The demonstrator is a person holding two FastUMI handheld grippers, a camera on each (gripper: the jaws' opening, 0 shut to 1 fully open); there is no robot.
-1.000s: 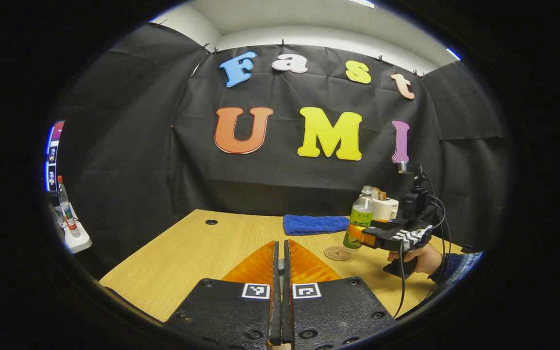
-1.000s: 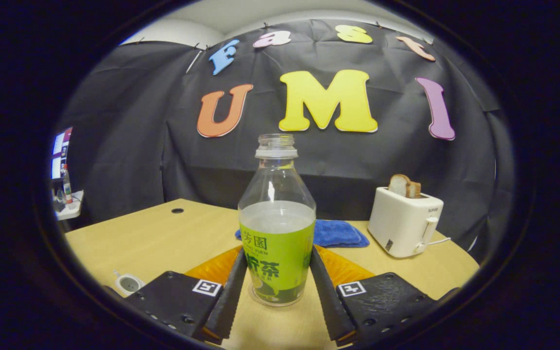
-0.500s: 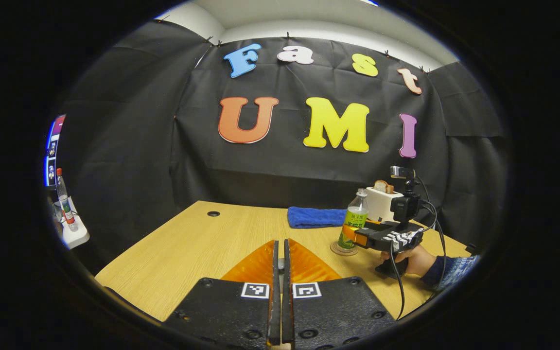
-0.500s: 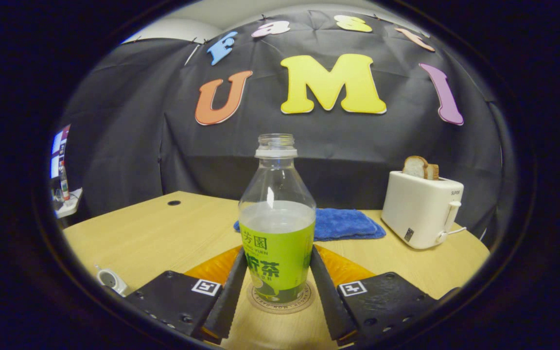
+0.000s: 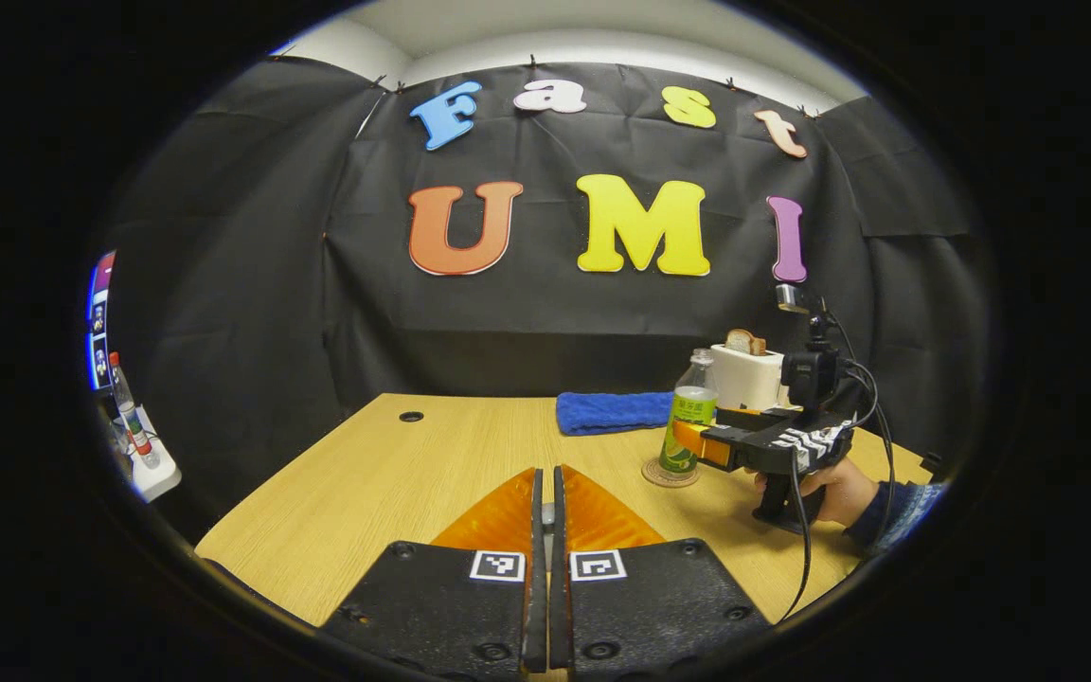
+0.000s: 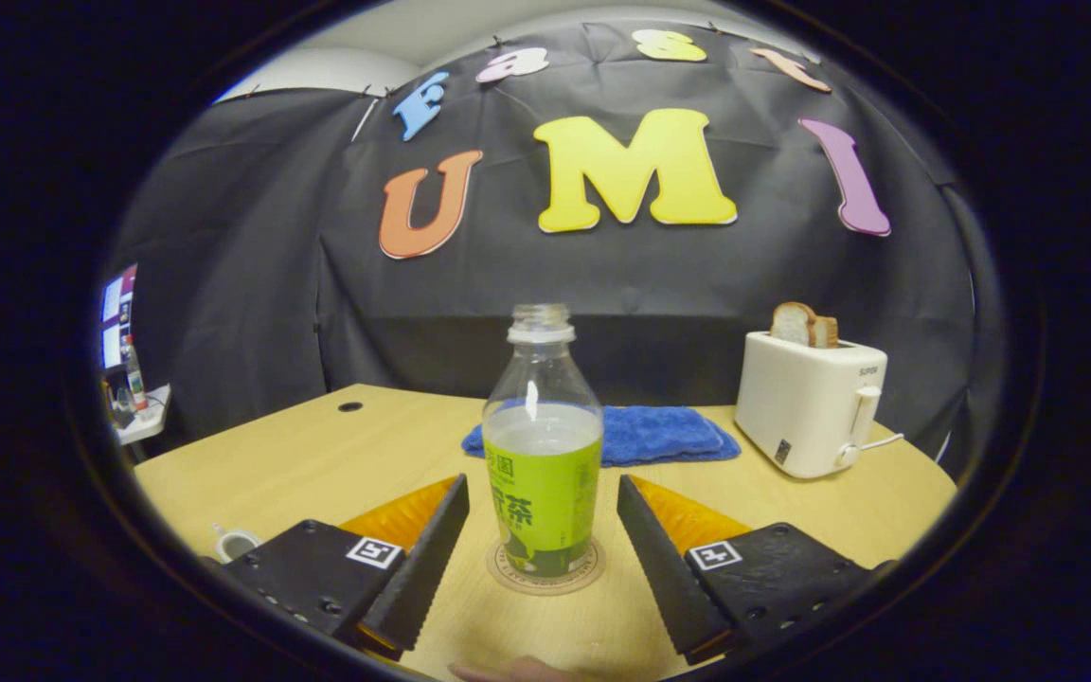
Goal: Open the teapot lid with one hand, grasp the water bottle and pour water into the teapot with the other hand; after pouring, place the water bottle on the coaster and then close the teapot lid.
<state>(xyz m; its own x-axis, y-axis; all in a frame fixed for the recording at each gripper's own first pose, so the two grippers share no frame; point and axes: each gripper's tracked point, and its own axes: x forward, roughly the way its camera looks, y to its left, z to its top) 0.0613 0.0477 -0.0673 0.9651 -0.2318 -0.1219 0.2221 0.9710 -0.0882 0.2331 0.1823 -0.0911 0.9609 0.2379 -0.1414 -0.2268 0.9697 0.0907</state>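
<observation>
In the left gripper view, the left gripper [image 5: 548, 568] hangs low over the counter [image 5: 384, 474] with its two fingers pressed together and nothing between them. Farther off to the right, a hand [image 5: 825, 491] holds the right gripper [image 5: 697, 445] level beside the water bottle [image 5: 688, 426], which stands upright on the round coaster [image 5: 669, 474]. Behind the bottle sit a blue towel [image 5: 607, 413] and a white toaster [image 5: 744, 374] with bread in its slot. A small side shelf with another bottle lies well apart at the far left.

In the right gripper view, the right gripper [image 6: 542, 540] is spread wide, both fingers clear of the water bottle [image 6: 543, 464] with a gap on each side. The bottle sits centred on the coaster [image 6: 545, 568], uncapped and about half full. The step in hand looks like letting go: draw the gripper straight back along its own line, keeping it level, so neither finger clips the open bottle. A small white rounded thing [image 6: 235, 544] shows at the lower left edge of the counter [image 6: 318, 455]; it could be the teapot, but too little of it shows to tell. Closing the lid seems to remain. The towel [image 6: 645, 436] and toaster [image 6: 806, 403] stand well behind and block nothing.
</observation>
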